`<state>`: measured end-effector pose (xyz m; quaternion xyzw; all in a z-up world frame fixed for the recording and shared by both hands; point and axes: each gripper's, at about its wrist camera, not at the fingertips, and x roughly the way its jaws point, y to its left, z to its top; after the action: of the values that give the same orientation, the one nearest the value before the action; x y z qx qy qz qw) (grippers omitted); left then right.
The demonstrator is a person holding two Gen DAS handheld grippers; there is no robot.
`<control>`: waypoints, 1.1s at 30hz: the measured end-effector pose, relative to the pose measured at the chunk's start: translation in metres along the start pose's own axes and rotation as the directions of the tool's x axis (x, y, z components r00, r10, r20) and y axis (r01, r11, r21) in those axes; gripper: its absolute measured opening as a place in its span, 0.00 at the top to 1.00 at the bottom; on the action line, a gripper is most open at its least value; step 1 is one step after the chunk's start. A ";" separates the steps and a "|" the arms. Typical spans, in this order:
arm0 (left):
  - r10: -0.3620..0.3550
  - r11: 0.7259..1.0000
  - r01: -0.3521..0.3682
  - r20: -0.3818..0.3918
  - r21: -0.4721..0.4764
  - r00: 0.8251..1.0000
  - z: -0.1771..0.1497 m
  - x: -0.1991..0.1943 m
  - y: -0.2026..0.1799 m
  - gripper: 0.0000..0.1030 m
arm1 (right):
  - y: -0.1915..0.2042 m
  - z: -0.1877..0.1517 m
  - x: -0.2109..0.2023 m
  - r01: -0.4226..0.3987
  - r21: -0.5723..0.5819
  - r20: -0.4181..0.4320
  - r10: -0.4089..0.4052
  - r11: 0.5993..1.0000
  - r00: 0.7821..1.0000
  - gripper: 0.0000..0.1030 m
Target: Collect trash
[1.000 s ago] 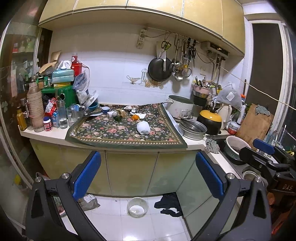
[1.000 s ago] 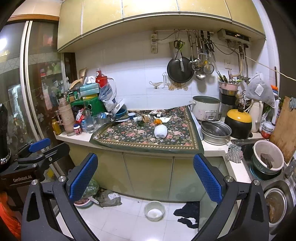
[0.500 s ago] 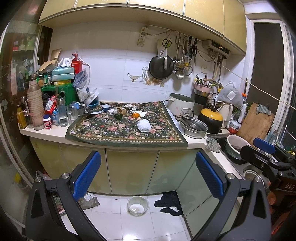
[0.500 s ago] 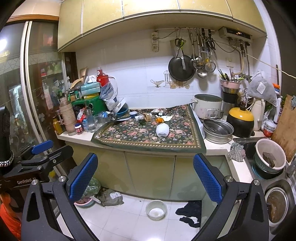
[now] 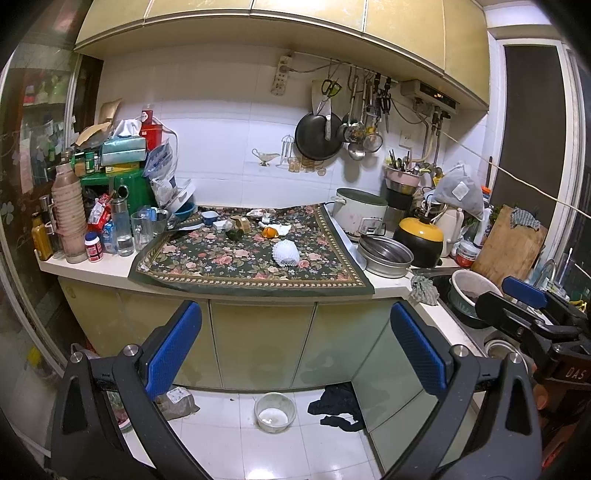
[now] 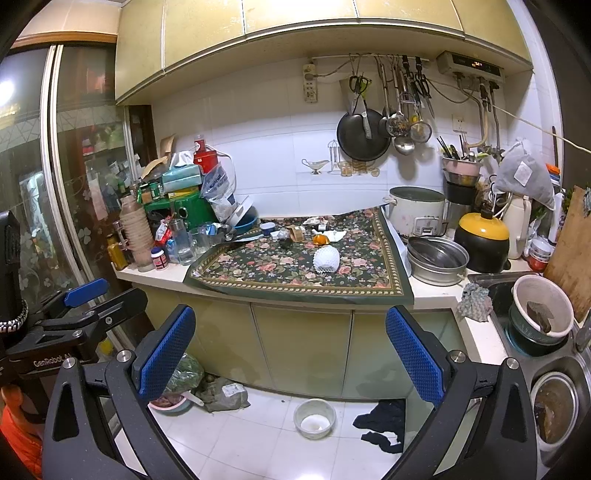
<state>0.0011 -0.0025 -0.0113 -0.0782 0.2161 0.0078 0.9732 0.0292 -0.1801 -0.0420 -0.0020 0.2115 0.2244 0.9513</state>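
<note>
Foam net (image 5: 285,252) lies frame centre on the cloth (image 5: 207,264) — long axis roughly left-right. Left gripper (image 5: 295,350) and right gripper (image 6: 290,349) — jaws spread wide, empty, touching nothing.

White tiled wall (image 5: 229,147), yellow cabinets (image 5: 295,33), tiled floor (image 6: 258,435)

You see a dark green cloth (image 5: 229,266) with pink flowers and a beaded gold border. On it lie a white netted foam sleeve (image 5: 285,252) and an orange peel (image 5: 270,232). The cabinets (image 5: 258,339) are pale yellow-green, the wall tiles (image 5: 221,147) white. Both grippers' pads (image 5: 173,354) are blue on black frames. The pot (image 5: 417,236) is black with a yellow lid.
</note>
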 end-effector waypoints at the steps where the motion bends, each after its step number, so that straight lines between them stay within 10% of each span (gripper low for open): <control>1: -0.001 1.000 0.001 0.000 0.000 1.000 0.000 0.000 0.000 0.00 | 0.000 0.000 0.000 0.000 0.000 0.000 0.000 1.000 1.000 0.01; 33: 0.137 0.989 -0.137 -0.012 -0.052 0.991 0.024 0.082 0.000 0.00 | -0.038 0.017 0.063 -0.018 0.007 -0.030 0.018 1.000 0.999 0.01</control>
<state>0.0855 -0.0001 -0.0240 -0.0888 0.2248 0.0800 0.9671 0.1035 -0.1857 -0.0556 -0.0005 0.2264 0.2322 0.9460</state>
